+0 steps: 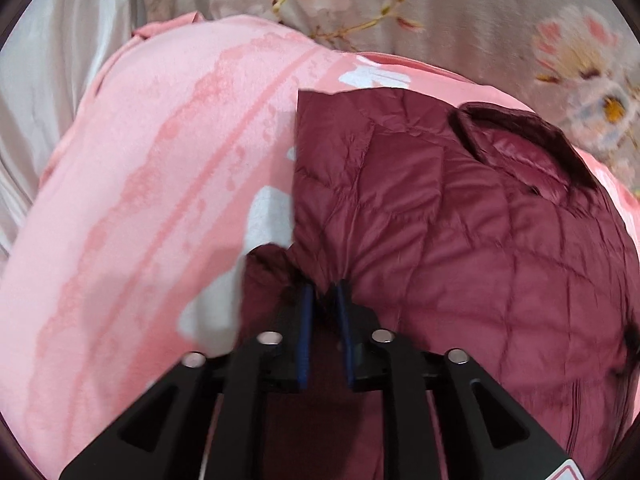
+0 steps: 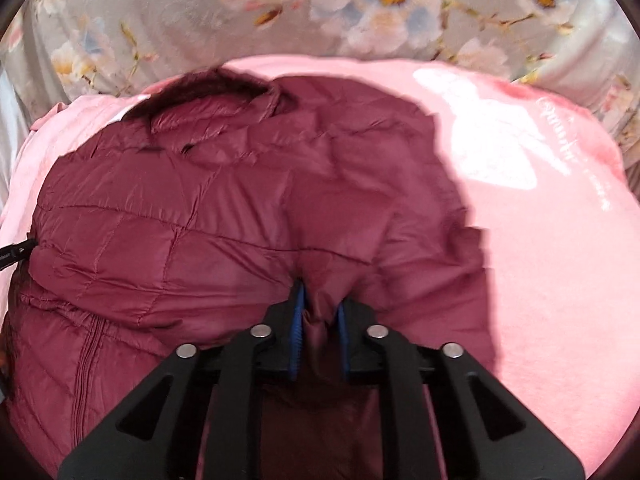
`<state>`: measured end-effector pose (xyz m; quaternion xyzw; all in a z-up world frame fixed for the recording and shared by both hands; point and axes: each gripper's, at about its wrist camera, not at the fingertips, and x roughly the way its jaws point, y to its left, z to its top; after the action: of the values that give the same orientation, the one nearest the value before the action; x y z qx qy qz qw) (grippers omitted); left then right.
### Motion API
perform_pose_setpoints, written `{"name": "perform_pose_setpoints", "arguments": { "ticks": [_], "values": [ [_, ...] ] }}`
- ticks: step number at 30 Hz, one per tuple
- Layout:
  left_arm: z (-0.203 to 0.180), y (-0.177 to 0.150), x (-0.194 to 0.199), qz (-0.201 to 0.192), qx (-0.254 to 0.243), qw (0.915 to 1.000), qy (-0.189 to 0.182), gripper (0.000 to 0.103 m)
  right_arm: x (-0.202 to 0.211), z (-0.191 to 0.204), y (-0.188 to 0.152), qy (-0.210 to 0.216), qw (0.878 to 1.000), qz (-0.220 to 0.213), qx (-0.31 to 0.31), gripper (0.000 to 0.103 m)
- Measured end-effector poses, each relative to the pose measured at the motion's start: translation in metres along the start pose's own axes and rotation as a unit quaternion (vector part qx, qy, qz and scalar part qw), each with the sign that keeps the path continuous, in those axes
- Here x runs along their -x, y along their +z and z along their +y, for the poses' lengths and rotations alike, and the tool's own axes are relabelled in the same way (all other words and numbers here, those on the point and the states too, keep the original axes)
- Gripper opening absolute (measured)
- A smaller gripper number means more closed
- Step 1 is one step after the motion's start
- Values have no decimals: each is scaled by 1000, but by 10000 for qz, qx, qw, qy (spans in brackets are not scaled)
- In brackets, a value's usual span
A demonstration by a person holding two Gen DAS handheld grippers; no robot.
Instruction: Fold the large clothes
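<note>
A maroon quilted puffer jacket [image 1: 460,216] lies on a pink blanket [image 1: 152,168], collar [image 1: 516,144] at the far side. My left gripper [image 1: 325,292] is shut on a bunch of the jacket's fabric at its left near edge. In the right wrist view the same jacket [image 2: 200,216] fills the left and middle, with its collar [image 2: 208,100] at the back and a zipper [image 2: 86,364] at the lower left. My right gripper [image 2: 320,300] is shut on a fold of the jacket at its right near edge.
The pink blanket [image 2: 540,264] with white patches lies over a grey floral bedsheet [image 2: 360,8] that runs along the back. A pale plain cloth [image 1: 52,80] lies at the far left. A black strap end [image 2: 16,254] shows at the left edge.
</note>
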<state>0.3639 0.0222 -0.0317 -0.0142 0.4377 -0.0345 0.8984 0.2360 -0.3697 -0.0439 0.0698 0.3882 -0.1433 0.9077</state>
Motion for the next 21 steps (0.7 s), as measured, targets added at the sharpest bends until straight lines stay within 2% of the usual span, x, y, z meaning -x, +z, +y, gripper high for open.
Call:
{"name": "perform_pose_setpoints", "arguments": {
  "ticks": [1, 4, 7, 10, 12, 16, 19, 21],
  "values": [
    [2, -3, 9, -23, -79, 10000, 0, 28, 12, -6, 1, -97, 9999, -126, -36, 22],
    [1, -5, 34, -103, -242, 9996, -51, 28, 38, -13, 10, -198, 9987, -456, -131, 25],
    [-18, 5, 60, -305, -309, 9986, -286, 28, 51, 3, 23, 228, 9981, -542, -170, 26],
    [-56, 14, 69, -353, -448, 9966, -598, 28, 42, 39, 32, 761, 9964, -371, -30, 26],
    [-83, 17, 61, -250, -555, 9953, -748, 29, 32, 61, 32, 869, 9957, -290, 107, 25],
    [-121, 13, 32, -40, -708, 9953, -662, 29, -5, 96, 27, 863, 9959, -22, 264, 24],
    [-129, 4, 7, 71, -653, 9961, -590, 29, -26, 101, 17, 705, 9972, 103, 224, 24],
    [-127, -2, -10, 139, -550, 9968, -572, 29, -36, 97, 10, 764, 9969, 181, 100, 22]
  ]
}}
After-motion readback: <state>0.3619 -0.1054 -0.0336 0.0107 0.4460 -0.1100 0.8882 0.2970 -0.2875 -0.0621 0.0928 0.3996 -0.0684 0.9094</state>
